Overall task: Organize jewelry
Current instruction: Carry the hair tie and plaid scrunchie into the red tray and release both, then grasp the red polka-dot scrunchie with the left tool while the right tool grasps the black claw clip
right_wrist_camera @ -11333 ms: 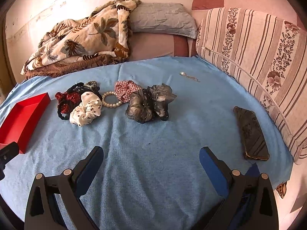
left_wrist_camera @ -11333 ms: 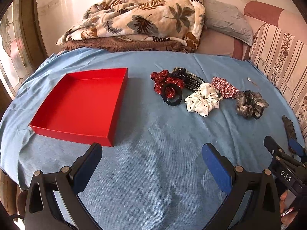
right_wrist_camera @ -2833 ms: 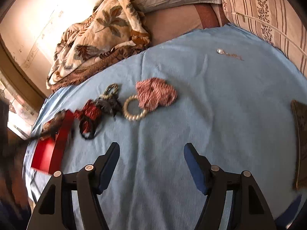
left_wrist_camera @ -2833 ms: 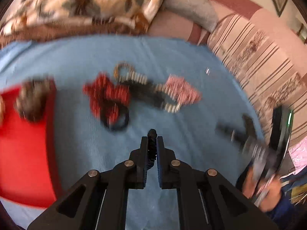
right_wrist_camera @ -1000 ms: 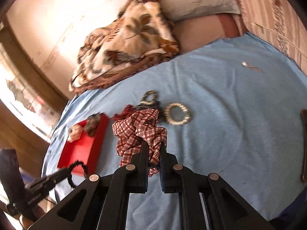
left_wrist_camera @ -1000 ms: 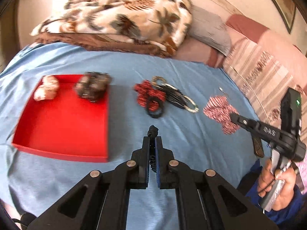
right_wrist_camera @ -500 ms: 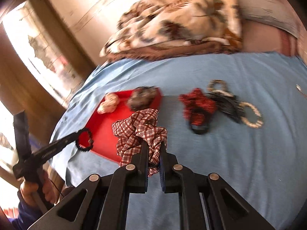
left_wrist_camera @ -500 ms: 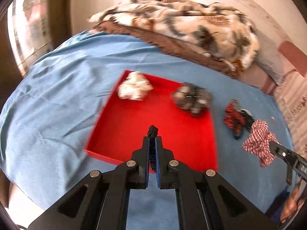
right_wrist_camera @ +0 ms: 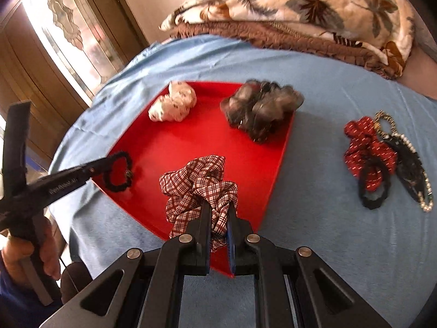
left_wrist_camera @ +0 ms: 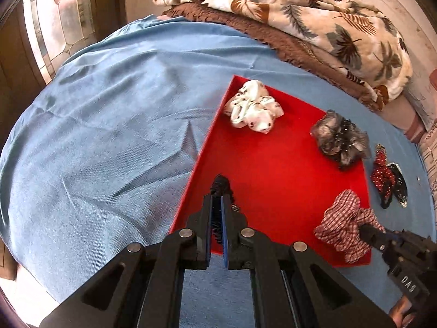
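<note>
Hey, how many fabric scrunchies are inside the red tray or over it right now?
3: white spotted scrunchie at the red tray's far corner, grey scrunchie by its right edge, plaid scrunchie in the right claw above it.

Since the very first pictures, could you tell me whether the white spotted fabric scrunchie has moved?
Yes. The white spotted fabric scrunchie has gone from the blue bedsheet, beside the other hair accessories, into the red cardboard tray's far corner.
</note>
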### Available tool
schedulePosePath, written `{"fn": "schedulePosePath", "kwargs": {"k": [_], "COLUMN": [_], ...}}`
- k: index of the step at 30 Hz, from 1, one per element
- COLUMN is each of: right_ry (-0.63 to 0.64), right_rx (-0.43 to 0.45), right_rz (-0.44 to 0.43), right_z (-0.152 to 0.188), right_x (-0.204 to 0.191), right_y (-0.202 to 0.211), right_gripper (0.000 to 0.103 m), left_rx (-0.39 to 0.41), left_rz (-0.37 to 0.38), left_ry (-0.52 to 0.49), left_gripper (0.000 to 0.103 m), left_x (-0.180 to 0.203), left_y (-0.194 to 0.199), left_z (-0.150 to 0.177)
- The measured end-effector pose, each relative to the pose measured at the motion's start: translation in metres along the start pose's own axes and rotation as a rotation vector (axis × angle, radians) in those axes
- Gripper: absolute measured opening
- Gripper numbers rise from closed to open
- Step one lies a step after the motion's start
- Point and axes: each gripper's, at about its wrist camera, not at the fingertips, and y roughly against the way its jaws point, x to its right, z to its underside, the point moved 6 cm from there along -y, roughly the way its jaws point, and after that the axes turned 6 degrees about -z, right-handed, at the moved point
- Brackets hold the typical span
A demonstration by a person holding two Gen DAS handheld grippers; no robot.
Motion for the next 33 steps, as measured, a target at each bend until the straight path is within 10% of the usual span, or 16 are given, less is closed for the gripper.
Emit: {"fn": "schedulePosePath", "kwargs": {"k": [14,18,33], "right_ry": [-0.007,-0.011,-0.097], "right_rx": [-0.047,-0.007,0.143], "right_rz": [-0.005,-0.030,0.086], "right_z": [0.024,0.021,0.077], "right_x": [-0.002,-0.007,0.080], "right_y": [-0.006,0.009,0.115], "right_gripper": [0.014,0.038,0.058], "left_rx": [0.105,0.153,0.210], "left_rz": [-0.010,-0.034,0.025], "left_ry": [0.038,0.043,-0.095], "left_gripper": [0.042,0.051,0.054], "left_x": [-0.004,-0.002,0.078], "left_y": [0.049,0.071,0.113], "left_z": [0.003,0.002,0.016]}}
